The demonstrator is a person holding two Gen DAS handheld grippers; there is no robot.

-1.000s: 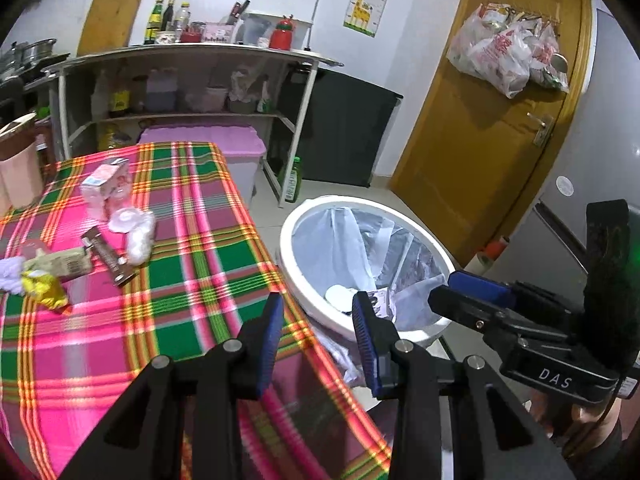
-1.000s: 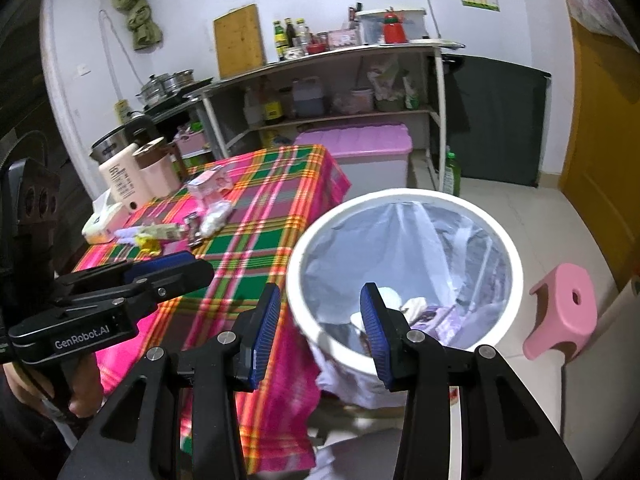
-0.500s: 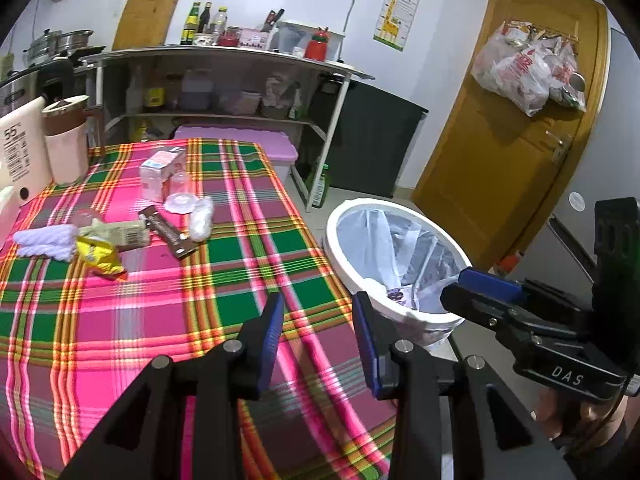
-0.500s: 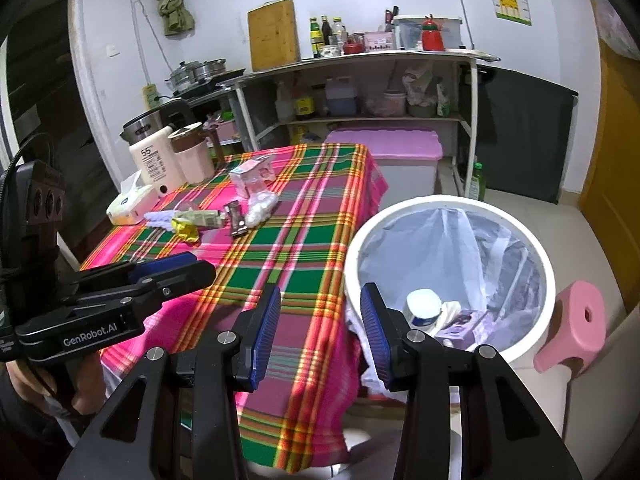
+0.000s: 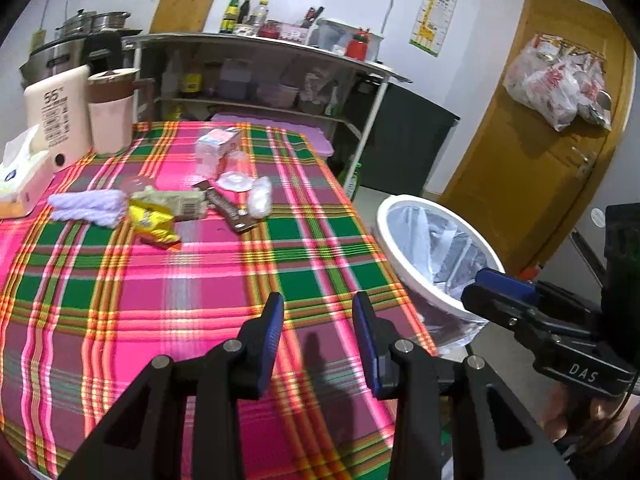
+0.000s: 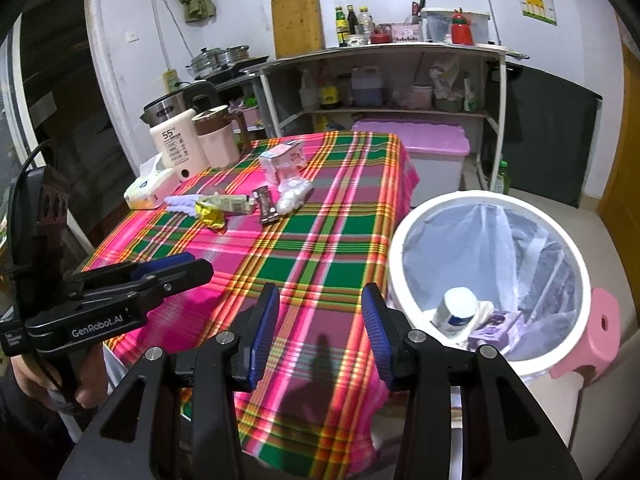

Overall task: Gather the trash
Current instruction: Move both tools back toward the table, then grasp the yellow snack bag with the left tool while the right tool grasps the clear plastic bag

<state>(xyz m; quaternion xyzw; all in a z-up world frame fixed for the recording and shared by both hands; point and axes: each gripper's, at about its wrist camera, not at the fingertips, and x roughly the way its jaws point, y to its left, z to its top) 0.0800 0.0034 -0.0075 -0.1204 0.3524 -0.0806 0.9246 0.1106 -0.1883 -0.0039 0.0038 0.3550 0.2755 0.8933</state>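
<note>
Left wrist view, table [image 5: 200, 280] nearer, bin [image 5: 404, 248] (lined) now rightward

On the checked worktop [image 5: 200, 272] lies a small heap of trash: a yellow wrapper [image 5: 154, 222], a brown bar wrapper [image 5: 230, 210], a crumpled clear bag [image 5: 259, 196] and perhaps a beige packet [image 5: 178, 202]. Beside the worktop stands the white bin [image 6: 404, 256], lined, already holding a white bottle [image 6: 456, 312] and a purple box [image 6: 496, 330].

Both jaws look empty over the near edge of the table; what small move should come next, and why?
Probably reach the left gripper forward toward the yellow wrapper. Both grippers are empty, the right gripper's jaws having just opened further, and the litter sits across the plaid tablecloth, outside the bin.
</note>
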